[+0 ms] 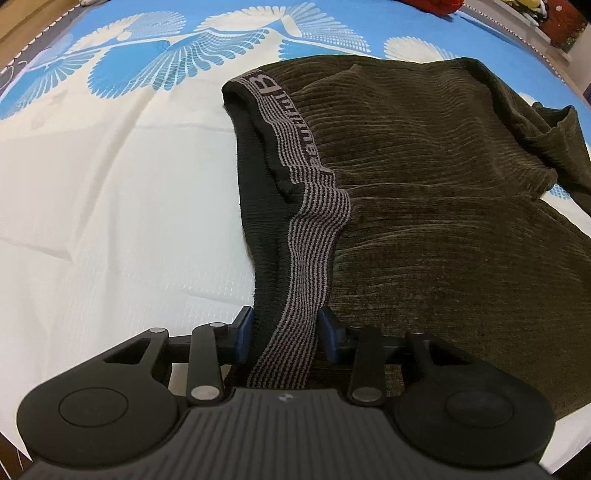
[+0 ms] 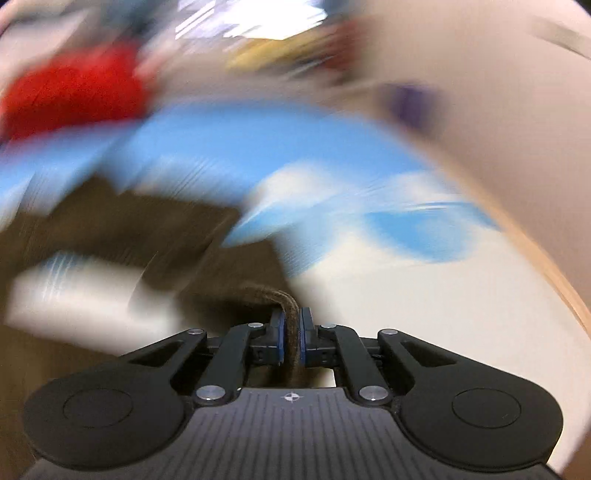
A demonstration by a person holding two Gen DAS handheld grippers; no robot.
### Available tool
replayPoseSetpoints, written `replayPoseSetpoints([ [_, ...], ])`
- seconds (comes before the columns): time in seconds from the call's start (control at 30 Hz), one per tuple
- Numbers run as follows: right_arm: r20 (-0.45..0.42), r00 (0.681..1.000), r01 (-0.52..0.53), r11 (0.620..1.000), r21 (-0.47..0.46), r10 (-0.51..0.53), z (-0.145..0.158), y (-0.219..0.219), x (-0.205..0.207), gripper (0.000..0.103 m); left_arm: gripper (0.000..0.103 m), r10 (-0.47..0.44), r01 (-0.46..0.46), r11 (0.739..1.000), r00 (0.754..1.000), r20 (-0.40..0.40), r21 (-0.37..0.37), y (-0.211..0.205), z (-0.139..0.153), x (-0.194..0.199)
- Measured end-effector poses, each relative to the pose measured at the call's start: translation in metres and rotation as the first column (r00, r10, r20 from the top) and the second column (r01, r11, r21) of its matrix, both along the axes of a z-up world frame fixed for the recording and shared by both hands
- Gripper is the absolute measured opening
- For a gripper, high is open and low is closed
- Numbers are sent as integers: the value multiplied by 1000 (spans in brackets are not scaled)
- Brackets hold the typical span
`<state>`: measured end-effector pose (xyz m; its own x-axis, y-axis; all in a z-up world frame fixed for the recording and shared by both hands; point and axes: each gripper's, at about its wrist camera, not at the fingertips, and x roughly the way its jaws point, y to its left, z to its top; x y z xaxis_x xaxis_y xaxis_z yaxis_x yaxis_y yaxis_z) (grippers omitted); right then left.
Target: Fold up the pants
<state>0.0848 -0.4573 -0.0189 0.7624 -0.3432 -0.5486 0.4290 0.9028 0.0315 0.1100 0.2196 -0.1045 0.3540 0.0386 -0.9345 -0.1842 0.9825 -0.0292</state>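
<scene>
Dark olive ribbed pants [image 1: 436, 177] lie on a blue and white patterned bed sheet [image 1: 110, 184]. Their striped grey-and-black waistband [image 1: 306, 240] runs from the far middle down into my left gripper [image 1: 286, 325], which is shut on it. In the right wrist view, which is heavily blurred, my right gripper [image 2: 291, 332] is shut on a brown hem edge of the pants [image 2: 286, 302], with more of the brown cloth [image 2: 129, 221] spread to the left.
A red cloth [image 1: 436, 5] lies at the far edge of the bed and shows as a red blur in the right wrist view [image 2: 74, 88]. Cluttered items [image 1: 561, 26] sit at the far right. A wooden bed edge [image 2: 546, 258] curves along the right.
</scene>
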Motion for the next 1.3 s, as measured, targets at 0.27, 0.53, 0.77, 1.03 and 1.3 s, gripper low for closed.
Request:
replayPoseSetpoints([
  [0.27,-353,899,402,811,426,-260,-69,-118,-67,8,42,4,-4,1000,1000,-4,-9,0,1,0],
  [0.53,-303,914,392,778,491,-270,-70,-151,-86,22,46,30,-30,999,999,-10,-20,2,1,2],
  [0.77,-185,864,504,800,326,-469,-43,-160,-103,0,45,16,-16,1000,1000,-17,3,-4,-1,5],
  [1.03,-218,896,437,688,580,-387,-67,-173,-116,10,45,18,-17,999,1000,-20,28,-11,-1,5],
  [1.3,-246,913,408,762,502,-326,-73,-165,-85,47,45,-13,13,1000,1000,4,-18,-1,0,-2],
])
